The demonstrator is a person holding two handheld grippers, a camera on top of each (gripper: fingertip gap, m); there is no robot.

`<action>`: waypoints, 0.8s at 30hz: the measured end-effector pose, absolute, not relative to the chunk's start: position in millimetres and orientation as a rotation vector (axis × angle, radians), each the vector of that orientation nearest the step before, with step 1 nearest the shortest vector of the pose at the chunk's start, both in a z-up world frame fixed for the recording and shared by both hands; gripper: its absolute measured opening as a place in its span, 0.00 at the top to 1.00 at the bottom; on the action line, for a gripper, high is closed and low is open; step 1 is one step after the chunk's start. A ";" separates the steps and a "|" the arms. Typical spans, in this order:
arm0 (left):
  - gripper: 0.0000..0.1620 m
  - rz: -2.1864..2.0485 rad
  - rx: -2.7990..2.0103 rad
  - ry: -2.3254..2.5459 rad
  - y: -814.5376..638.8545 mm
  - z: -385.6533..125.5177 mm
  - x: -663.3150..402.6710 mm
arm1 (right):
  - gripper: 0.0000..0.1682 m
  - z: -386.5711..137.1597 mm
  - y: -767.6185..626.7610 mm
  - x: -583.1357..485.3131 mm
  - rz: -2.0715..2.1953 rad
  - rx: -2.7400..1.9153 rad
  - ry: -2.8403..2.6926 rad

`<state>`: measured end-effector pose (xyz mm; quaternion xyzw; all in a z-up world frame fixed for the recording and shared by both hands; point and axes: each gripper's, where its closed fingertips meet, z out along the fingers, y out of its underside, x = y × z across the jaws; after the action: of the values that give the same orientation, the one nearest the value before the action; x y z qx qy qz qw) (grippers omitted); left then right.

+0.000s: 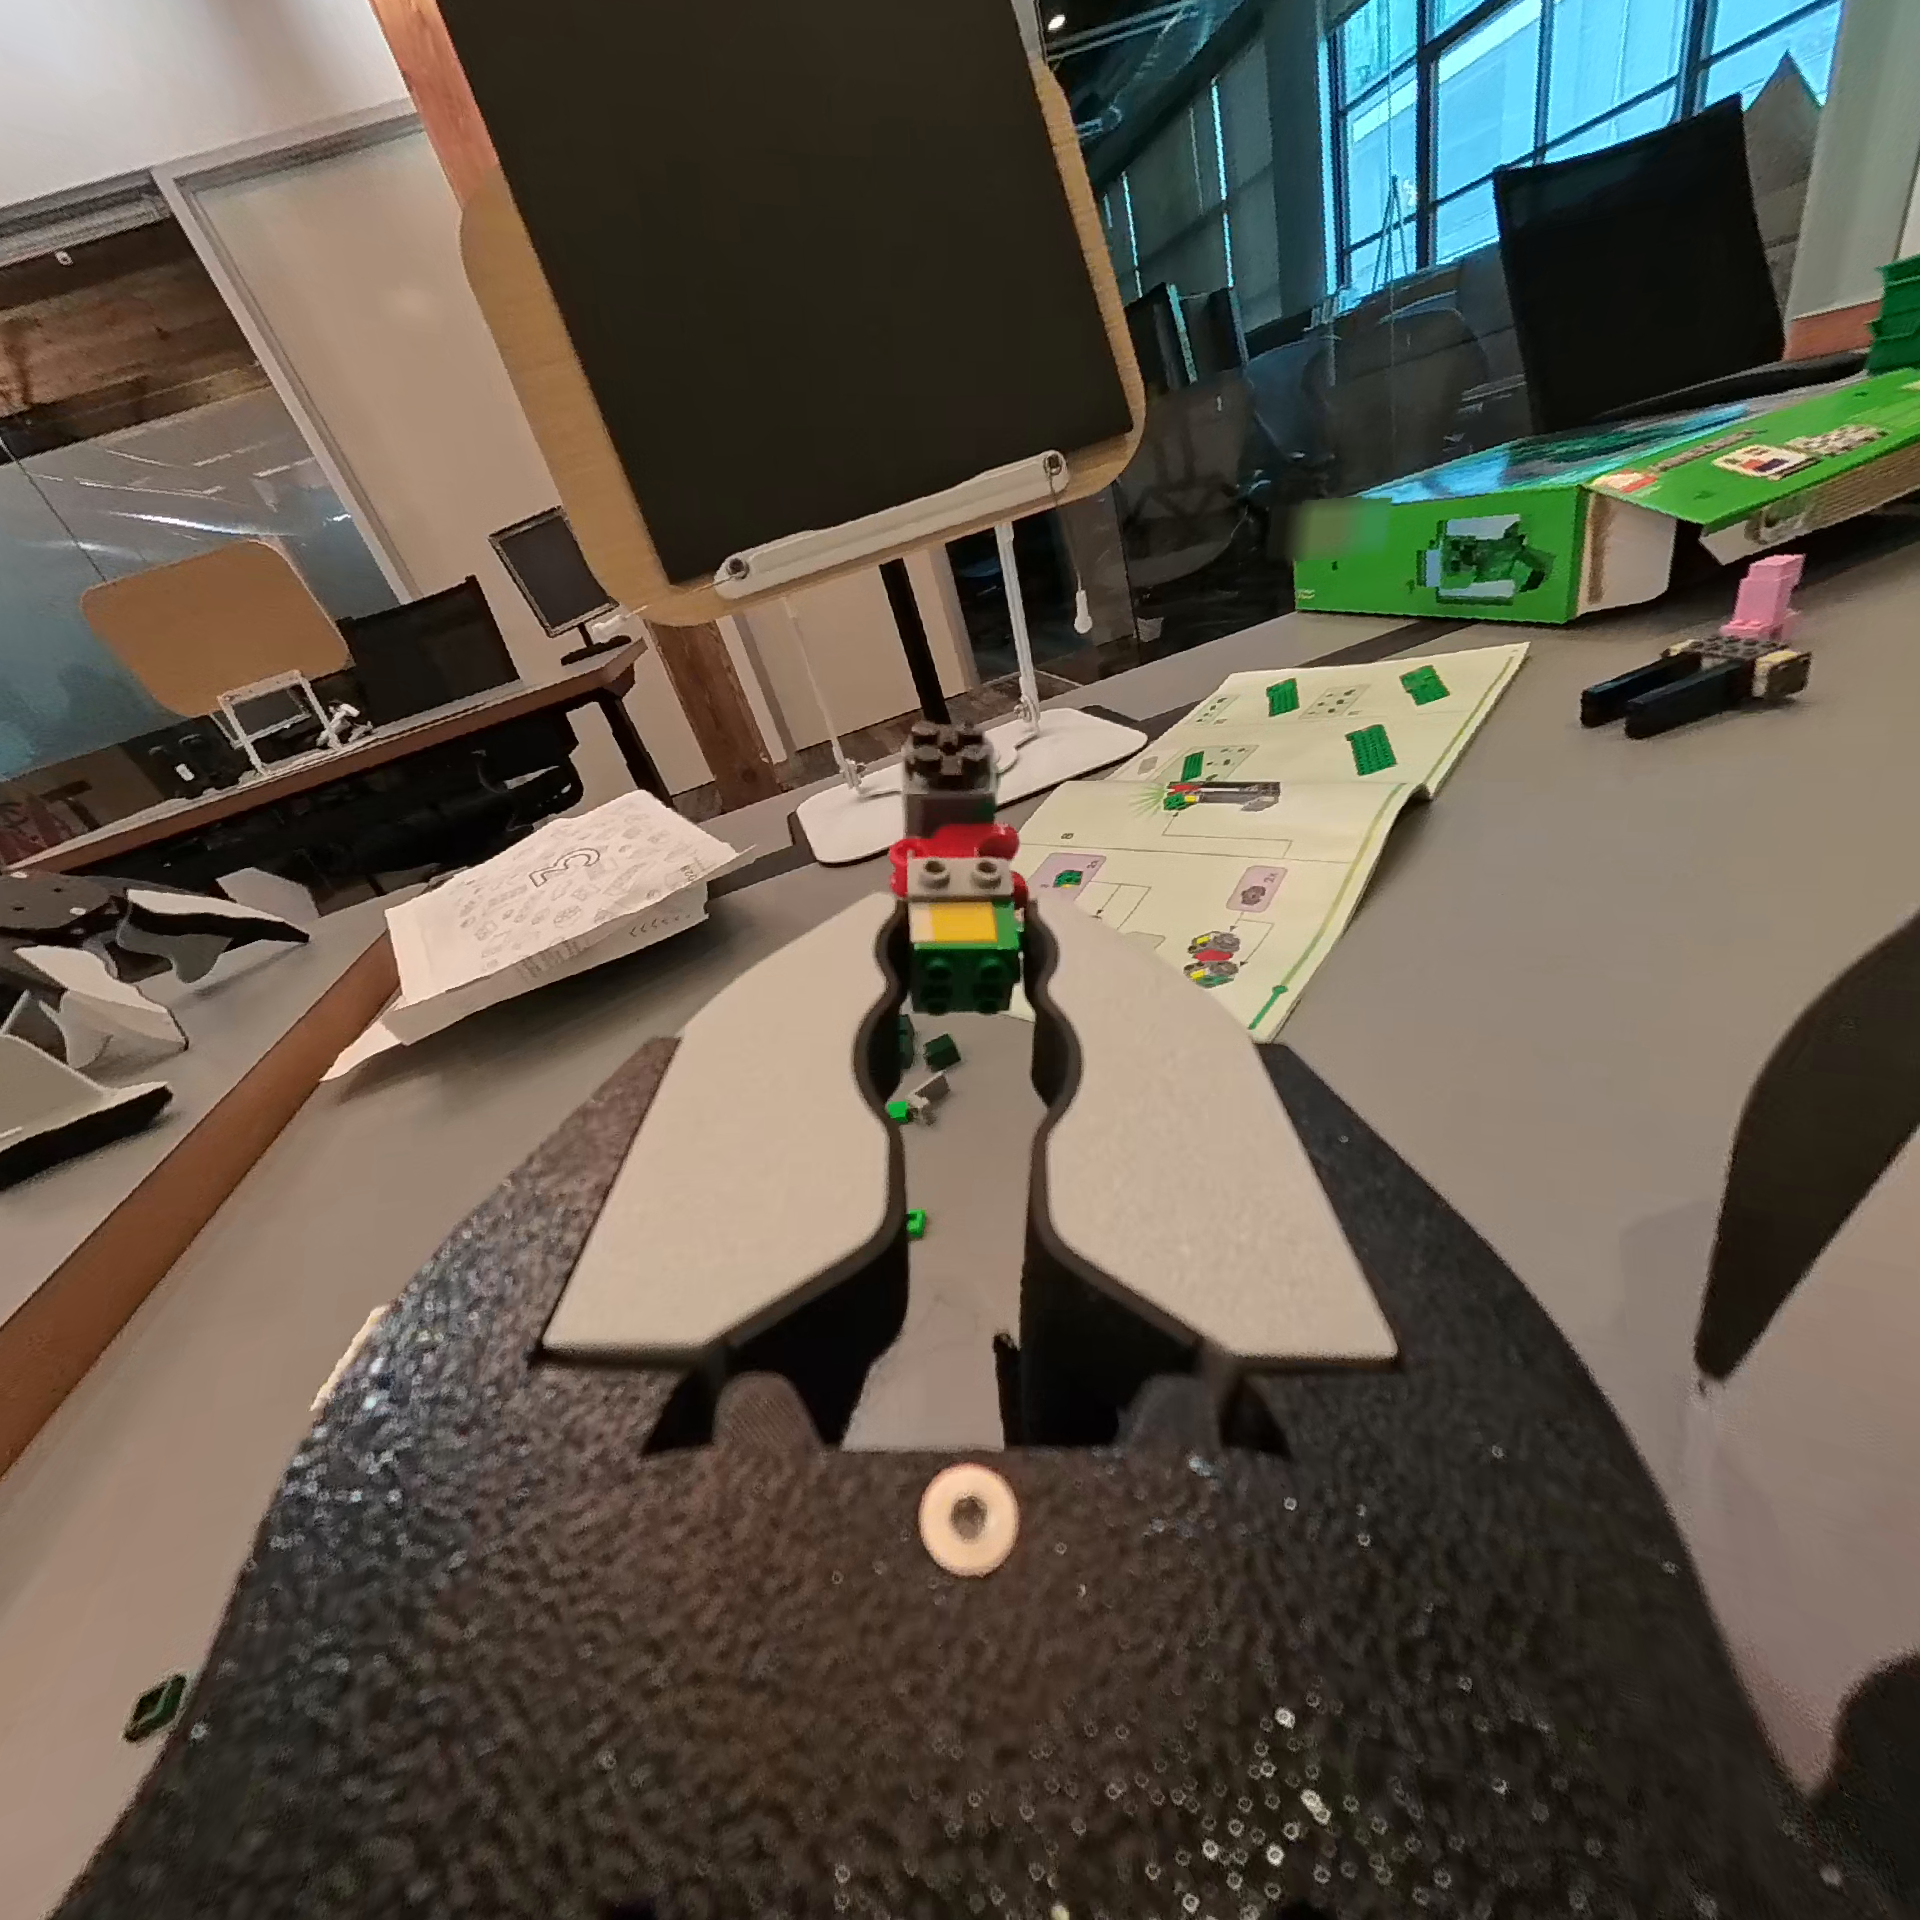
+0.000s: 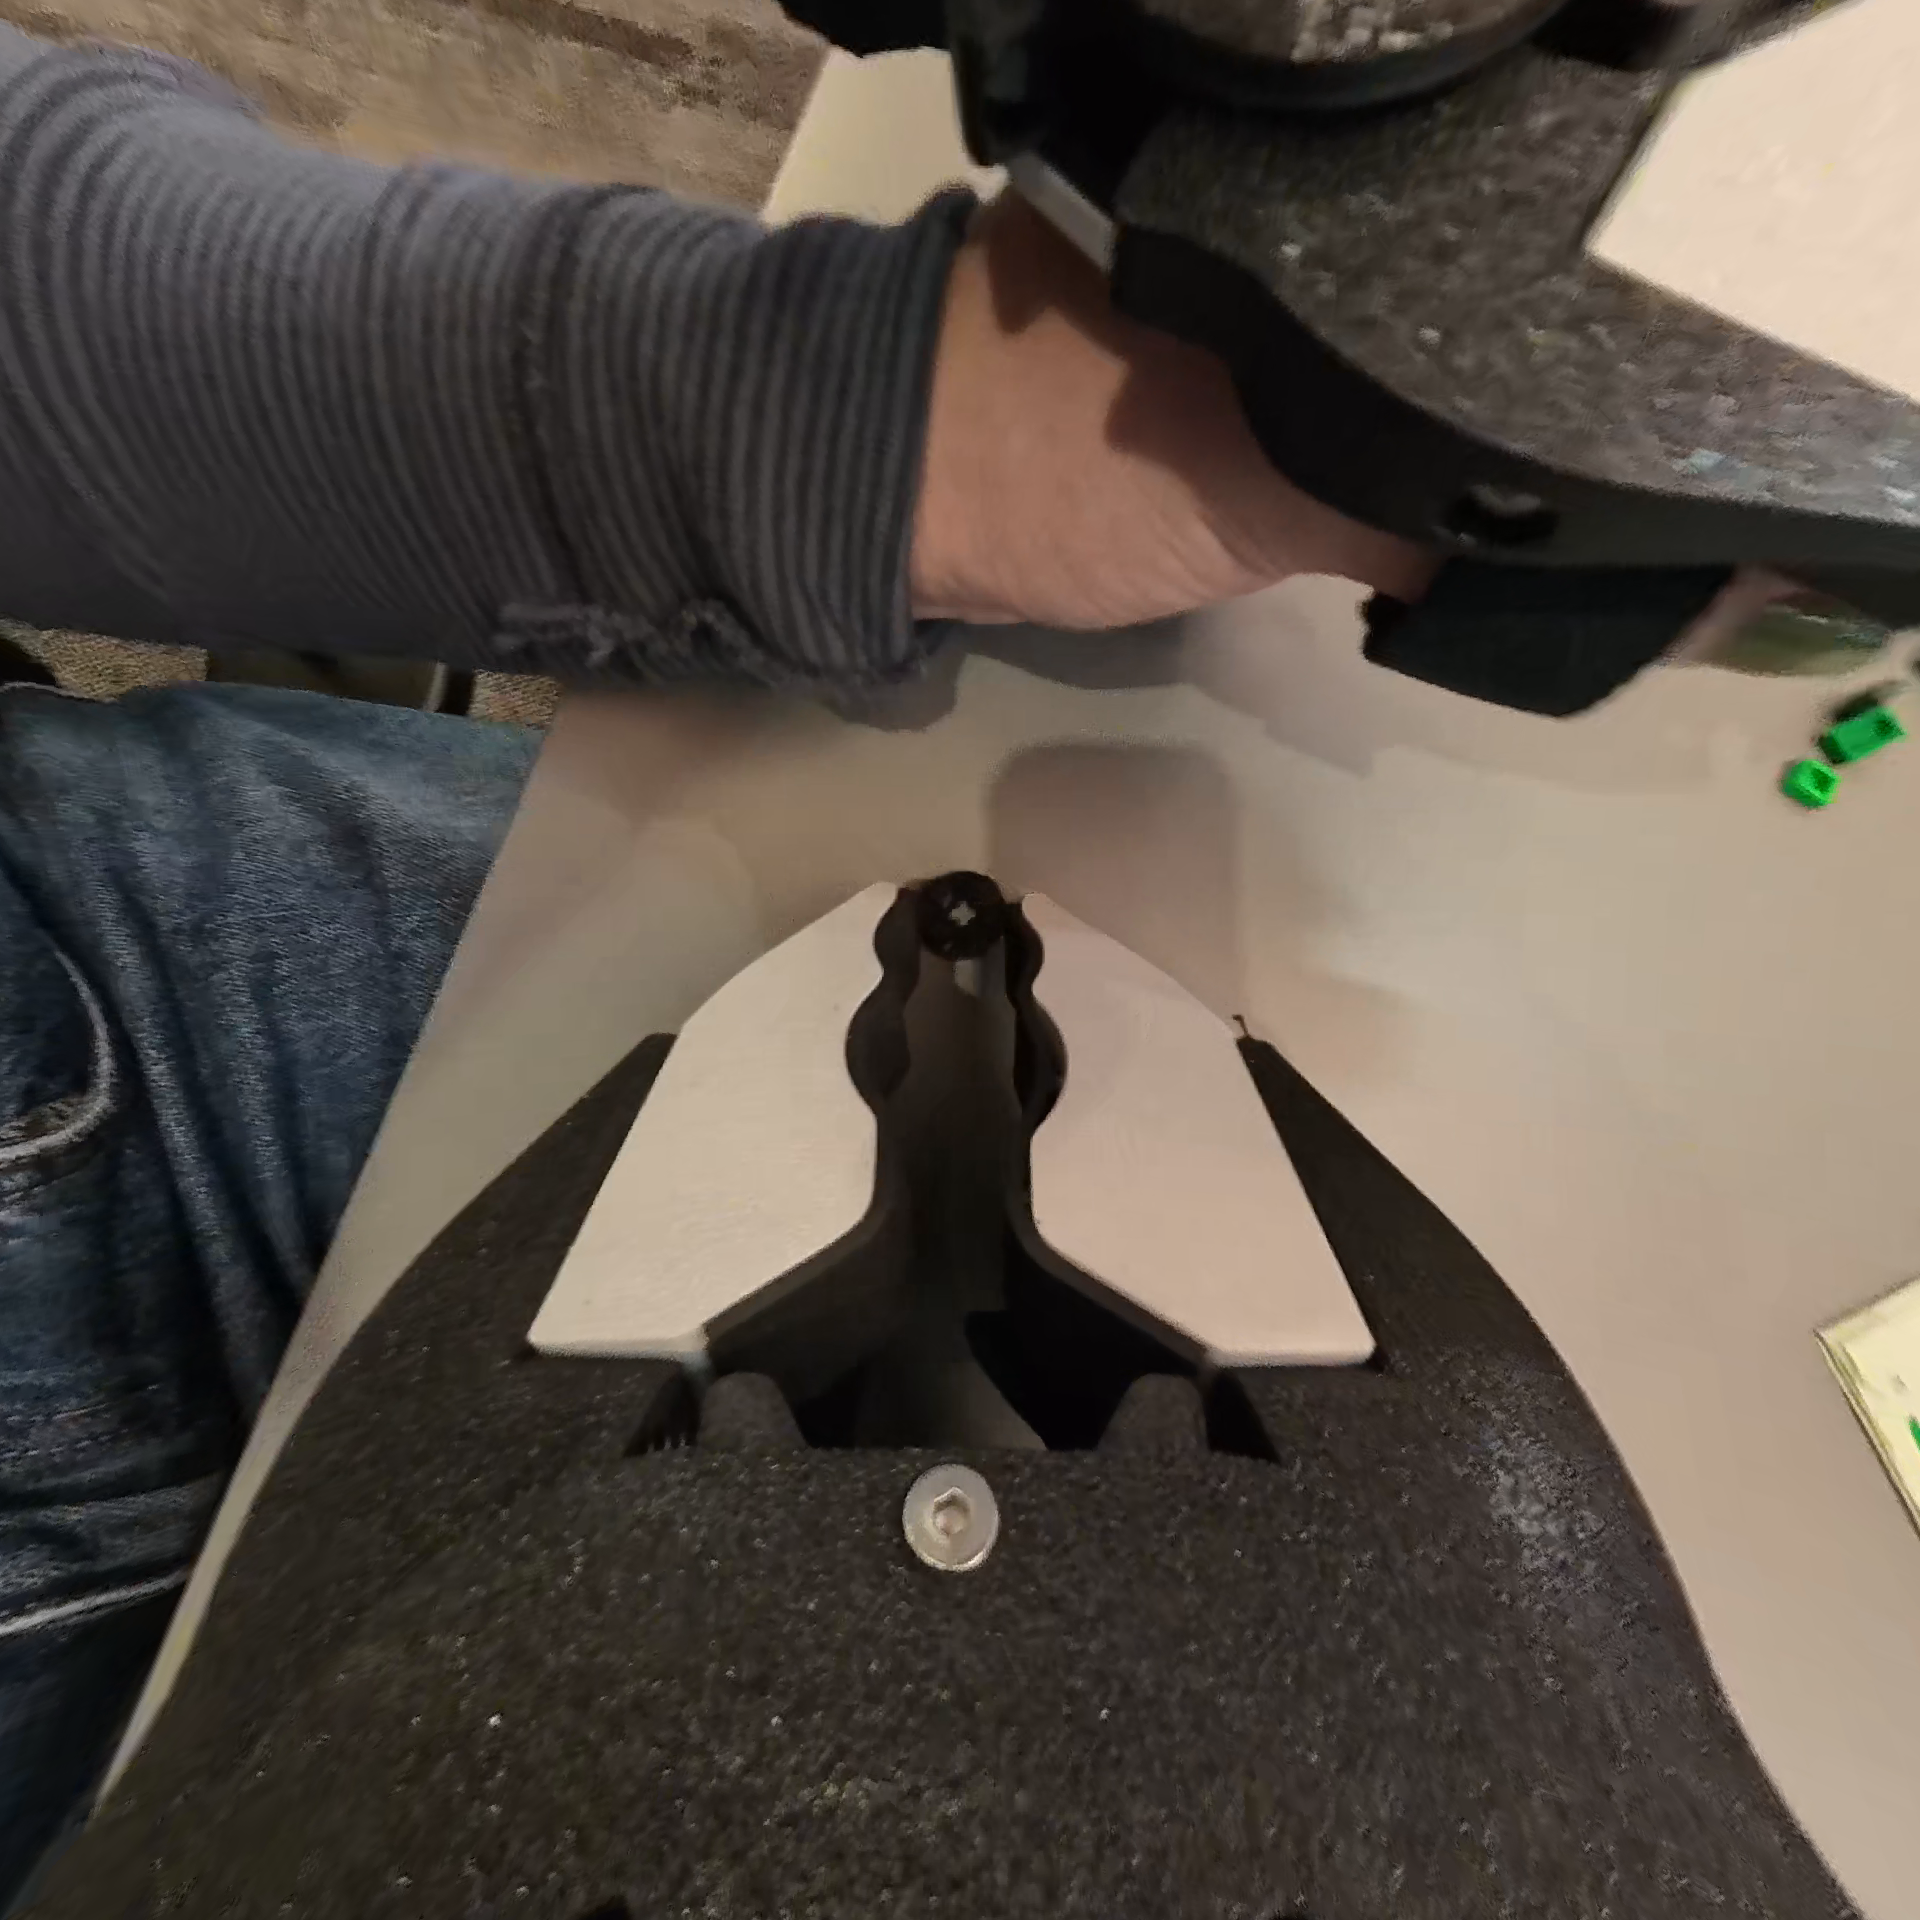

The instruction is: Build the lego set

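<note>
The left gripper (image 1: 961, 961) pinches a small lego assembly (image 1: 958, 914) of green, yellow, grey, red and black bricks above the grey table (image 1: 1558, 935), near the open instruction booklet (image 1: 1309, 821). The right gripper (image 2: 961, 935) is pressed onto a small round black piece (image 2: 961, 928) at its fingertips. Loose green bricks (image 1: 930, 1060) lie on the table beneath the assembly.

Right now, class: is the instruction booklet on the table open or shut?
Open. The instruction booklet lies spread flat on the grey table, with two printed pages showing either side of its centre fold.

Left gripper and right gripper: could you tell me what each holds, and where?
Left gripper grips the small lego assembly by its green base; right gripper pinches a small black round piece at its fingertips.
</note>
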<state>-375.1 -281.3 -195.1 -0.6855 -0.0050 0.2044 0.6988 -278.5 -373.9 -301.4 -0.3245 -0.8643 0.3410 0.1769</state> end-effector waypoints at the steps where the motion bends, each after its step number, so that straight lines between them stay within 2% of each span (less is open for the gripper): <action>1: 0.88 0.457 -1.532 -0.004 -280.7 -195.6 -374.2 | 0.91 -299.7 -369.1 -279.5 0.962 -0.928 -2.423; 15: 0.88 0.661 -1.607 0.358 -240.1 -199.4 -322.2 | 0.91 -221.5 -234.5 -259.2 0.903 -0.988 -1.781; 20: 0.87 0.844 -1.531 0.595 -221.2 -197.7 -296.6 | 0.91 -196.6 -215.0 -244.3 0.908 -0.912 -1.624; 24: 0.87 0.797 -1.519 0.635 -205.9 -200.7 -282.7 | 0.91 -186.5 -210.5 -238.2 0.942 -0.887 -1.550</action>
<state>-282.7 -205.9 -200.7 -0.6581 0.2750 0.3452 0.6100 -238.2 -210.5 -186.5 -0.3721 -0.6497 0.3950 0.5323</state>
